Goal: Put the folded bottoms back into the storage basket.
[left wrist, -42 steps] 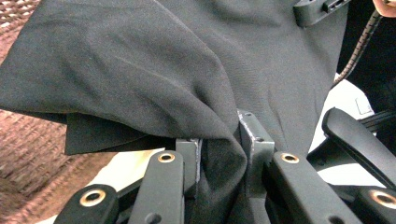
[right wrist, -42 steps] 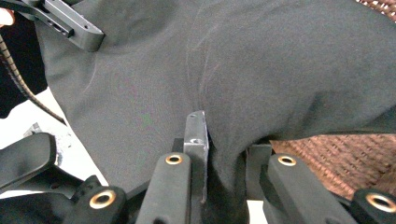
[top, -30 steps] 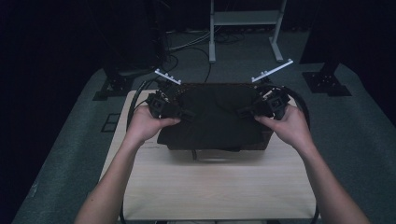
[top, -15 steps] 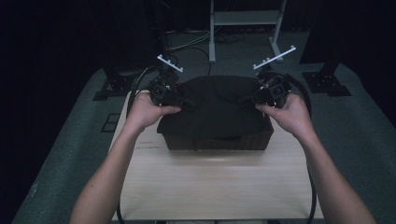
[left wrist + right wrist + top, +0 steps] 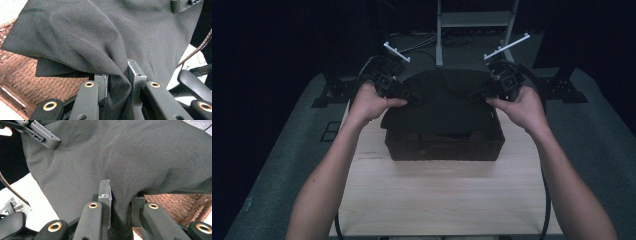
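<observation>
A black cloth (image 5: 444,102) hangs spread over a brown wicker basket (image 5: 444,146) on the pale wooden table (image 5: 442,200). My left gripper (image 5: 412,97) is shut on the cloth's left edge. My right gripper (image 5: 476,95) is shut on its right edge. In the left gripper view the black cloth (image 5: 100,45) bunches between the jaws of the left gripper (image 5: 117,80), above the basket's weave (image 5: 22,80). In the right gripper view the right gripper (image 5: 121,205) pinches a fold of the cloth (image 5: 130,157), with the basket (image 5: 175,202) under it. The cloth hides the inside of the basket.
The table stands on grey carpet (image 5: 277,165). Behind it stand a white metal frame (image 5: 474,20) and black stand feet (image 5: 569,92) on both sides, with cables on the floor. The near half of the tabletop is bare wood.
Both grippers have lifted and carried the cloth away from me, so the basket's front wall now shows below the cloth's near edge.
</observation>
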